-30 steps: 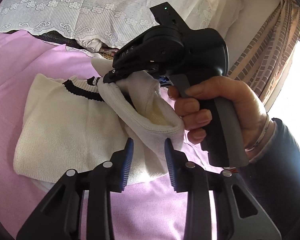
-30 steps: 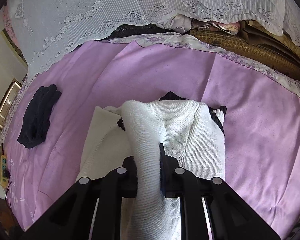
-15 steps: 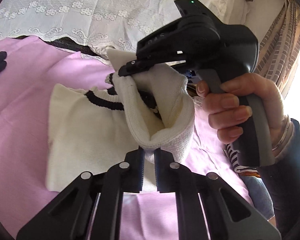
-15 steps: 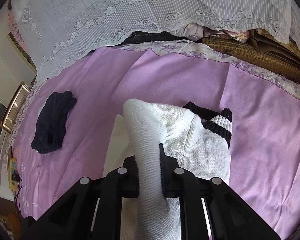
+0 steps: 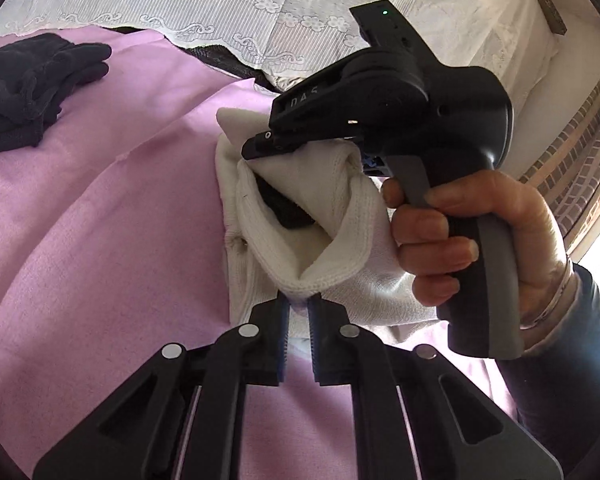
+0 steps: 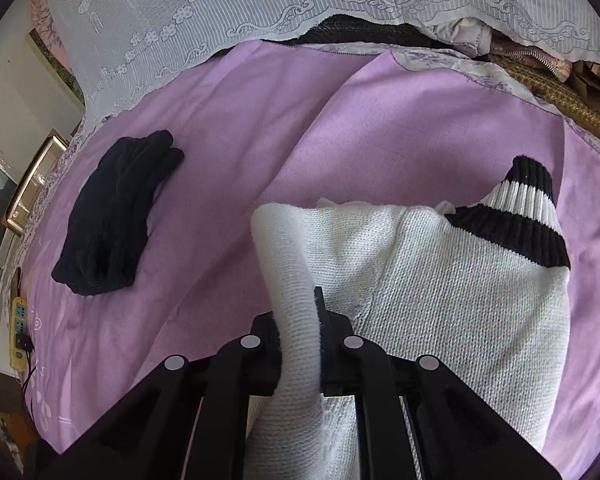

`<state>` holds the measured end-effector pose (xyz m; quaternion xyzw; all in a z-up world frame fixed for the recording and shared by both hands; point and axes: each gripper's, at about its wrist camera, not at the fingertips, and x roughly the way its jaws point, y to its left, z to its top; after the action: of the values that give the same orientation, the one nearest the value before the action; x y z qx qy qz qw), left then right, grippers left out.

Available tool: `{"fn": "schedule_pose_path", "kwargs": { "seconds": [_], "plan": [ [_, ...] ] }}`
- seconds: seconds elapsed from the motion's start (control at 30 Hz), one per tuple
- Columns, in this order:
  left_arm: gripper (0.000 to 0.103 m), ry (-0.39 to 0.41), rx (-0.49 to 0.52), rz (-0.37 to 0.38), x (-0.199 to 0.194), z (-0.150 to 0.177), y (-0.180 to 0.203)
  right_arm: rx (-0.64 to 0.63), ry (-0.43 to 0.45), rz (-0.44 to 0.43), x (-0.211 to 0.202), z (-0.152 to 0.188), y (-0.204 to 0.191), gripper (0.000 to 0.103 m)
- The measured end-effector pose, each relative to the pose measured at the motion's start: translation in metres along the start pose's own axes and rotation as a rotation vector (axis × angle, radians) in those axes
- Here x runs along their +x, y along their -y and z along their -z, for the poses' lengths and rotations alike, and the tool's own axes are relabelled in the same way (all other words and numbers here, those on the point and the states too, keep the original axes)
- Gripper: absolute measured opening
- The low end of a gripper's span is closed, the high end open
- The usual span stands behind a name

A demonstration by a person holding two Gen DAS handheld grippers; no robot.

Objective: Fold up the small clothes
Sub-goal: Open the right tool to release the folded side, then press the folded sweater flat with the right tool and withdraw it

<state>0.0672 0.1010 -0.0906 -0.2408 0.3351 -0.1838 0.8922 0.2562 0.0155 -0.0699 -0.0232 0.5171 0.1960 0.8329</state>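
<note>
Lifted higher now, cream knit sweater (image 6: 440, 280), black-striped collar (image 6: 516, 216), bunched between both grippers.

Your left hand-held gripper (image 5: 299, 312) has its fingertips buried in a fold of the cream knitted sweater with black-striped ribbed trim (image 5: 328, 216), so you cannot see how deep the pinch goes. The right hand-held gripper (image 6: 300, 322) likewise loses its left finger behind the thick roll of knit. The sweater's lower part runs out of the right wrist view at the bottom edge. The dark folded garment on the pink bedsheet (image 5: 24, 92) is cut by the left edge of the left wrist view. Beneath the white lace cover (image 6: 260, 4), the stacked textiles (image 6: 540, 64) are only partly exposed and cannot be identified.
</note>
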Motion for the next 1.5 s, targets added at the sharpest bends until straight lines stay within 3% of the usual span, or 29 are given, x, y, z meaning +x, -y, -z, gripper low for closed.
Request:
{"fn": "schedule_pose_path", "kwargs": {
  "seconds": [0.13, 0.17, 0.23, 0.33, 0.4, 0.43, 0.57, 0.63, 0.67, 0.7, 0.77, 0.87, 0.97, 1.1, 1.17, 1.23, 1.37, 1.5],
  "plan": [
    [0.010, -0.023, -0.024, 0.021, -0.002, 0.004, -0.005, 0.005, 0.071, -0.096, -0.029, 0.005, 0.005, 0.030],
    [0.010, -0.014, -0.009, 0.017, -0.006, 0.005, -0.003, 0.008, 0.095, -0.128, -0.044, 0.006, 0.009, 0.039],
    [0.010, 0.006, 0.018, 0.008, -0.014, 0.009, 0.001, 0.009, 0.171, -0.156, -0.078, 0.013, 0.019, 0.046],
    [0.010, 0.025, 0.027, 0.004, -0.027, 0.012, 0.004, 0.005, 0.256, -0.092, -0.116, 0.031, 0.038, 0.045],
    [0.009, 0.060, 0.035, 0.010, -0.039, 0.012, 0.007, 0.007, 0.284, -0.014, -0.126, 0.053, 0.050, 0.034],
    [0.009, 0.088, 0.051, 0.008, -0.046, 0.011, 0.012, -0.010, 0.288, 0.026, -0.126, 0.063, 0.053, 0.028],
    [0.011, 0.140, 0.139, 0.011, -0.051, -0.004, 0.042, -0.039, 0.288, 0.103, -0.107, 0.107, 0.058, 0.028],
    [0.019, 0.120, 0.177, 0.009, -0.043, -0.010, 0.058, -0.044, 0.308, 0.136, -0.099, 0.123, 0.059, 0.029],
    [0.033, 0.100, 0.197, -0.004, -0.034, -0.013, 0.065, -0.053, 0.309, 0.153, -0.095, 0.127, 0.059, 0.033],
    [0.038, 0.089, 0.207, -0.042, -0.025, -0.014, 0.068, -0.053, 0.307, 0.150, -0.090, 0.130, 0.059, 0.037],
    [0.040, 0.047, 0.192, -0.122, -0.002, -0.018, 0.065, -0.042, 0.303, 0.139, -0.081, 0.134, 0.061, 0.043],
    [0.041, -0.095, 0.103, -0.209, 0.037, -0.014, 0.034, -0.064, 0.304, 0.116, -0.070, 0.143, 0.063, 0.046],
    [0.038, -0.090, 0.079, -0.177, 0.039, -0.004, 0.015, -0.085, 0.323, 0.090, -0.065, 0.149, 0.066, 0.047],
    [0.038, -0.079, 0.125, -0.212, 0.032, -0.004, 0.025, -0.051, 0.339, 0.023, -0.077, 0.148, 0.077, 0.046],
    [0.036, -0.033, 0.118, -0.184, 0.017, -0.011, 0.030, -0.022, 0.384, -0.021, -0.094, 0.146, 0.084, 0.045],
    [0.038, 0.027, 0.140, -0.195, 0.006, -0.025, 0.038, -0.011, 0.435, -0.001, -0.110, 0.136, 0.086, 0.047],
    [0.045, 0.055, 0.188, -0.210, 0.017, -0.059, 0.061, 0.051, 0.449, 0.013, -0.113, 0.092, 0.097, 0.052],
    [0.051, 0.051, 0.148, -0.234, 0.047, -0.081, 0.061, 0.180, 0.425, -0.107, -0.088, 0.048, 0.117, 0.052]
  ]
}}
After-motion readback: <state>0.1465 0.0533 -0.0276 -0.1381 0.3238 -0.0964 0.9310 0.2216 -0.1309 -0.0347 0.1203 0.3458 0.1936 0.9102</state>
